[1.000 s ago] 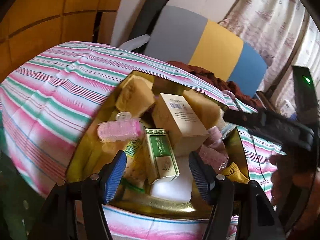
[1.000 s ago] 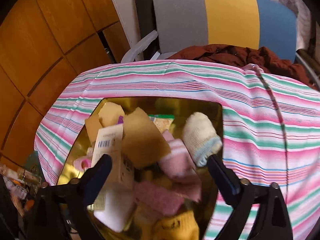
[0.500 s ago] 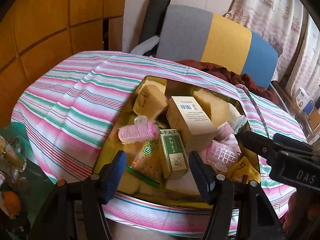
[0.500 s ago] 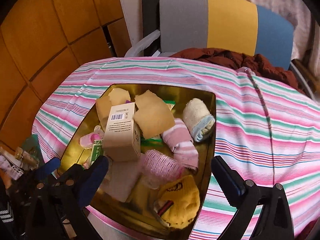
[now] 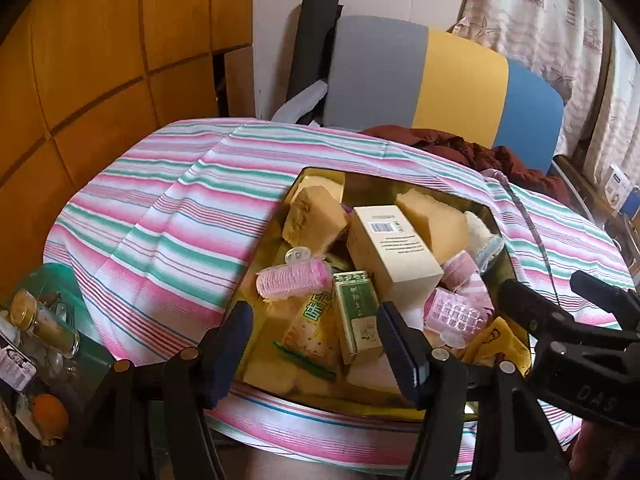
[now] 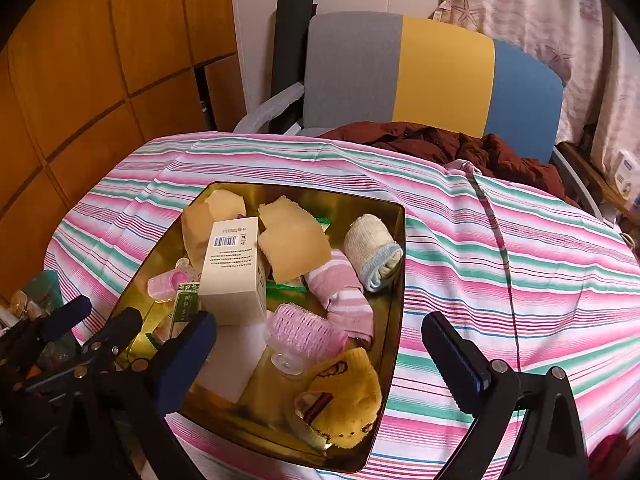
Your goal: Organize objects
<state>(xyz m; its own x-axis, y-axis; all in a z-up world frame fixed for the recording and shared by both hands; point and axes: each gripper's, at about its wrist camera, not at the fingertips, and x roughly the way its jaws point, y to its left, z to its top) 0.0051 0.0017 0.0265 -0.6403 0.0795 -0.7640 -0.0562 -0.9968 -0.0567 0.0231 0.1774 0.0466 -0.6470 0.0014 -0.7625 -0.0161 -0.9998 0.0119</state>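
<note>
Heaped, gold tray (image 6: pixel 400 240) of sponges, boxes, socks, both tongs (image 5: pixel 312 344) (image 6: pixel 320 356) released, empty

left gripper (image 5: pixel 316 344) angled downward, jaws apart, nothing between them; right gripper (image 6: pixel 320 356) likewise, wider

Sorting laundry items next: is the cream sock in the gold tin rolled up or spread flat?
Rolled up. The cream sock forms a tight cylinder with its blue cuff outermost.
</note>
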